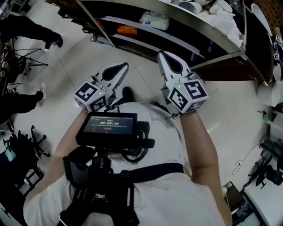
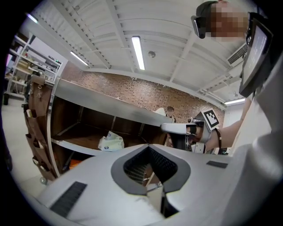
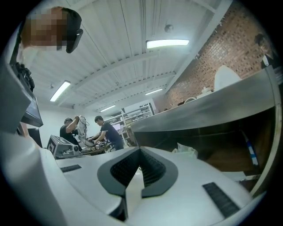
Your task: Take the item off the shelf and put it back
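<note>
A white plastic packet [image 1: 154, 20] lies on the middle board of a dark shelf unit [image 1: 212, 42]; it also shows as the packet [image 2: 110, 142] in the left gripper view and the packet [image 3: 186, 151] in the right gripper view. Both grippers are held up in front of the shelf, short of it and touching nothing. My left gripper [image 1: 125, 66] is shut and empty, its tips [image 2: 148, 146] meeting. Further right and closer to the shelf, my right gripper [image 1: 161, 54] is also shut and empty, tips [image 3: 140, 150] together. The left gripper view catches the right gripper [image 2: 181, 129] from the side.
An orange item [image 1: 126, 30] lies on the lower board. White things crowd the shelf top [image 1: 208, 6]. A brown hanging organiser [image 2: 37, 128] flanks the shelf's left end. A person's feet [image 1: 53, 42] and stands are on the floor at left. Two people work at a bench [image 3: 88, 130].
</note>
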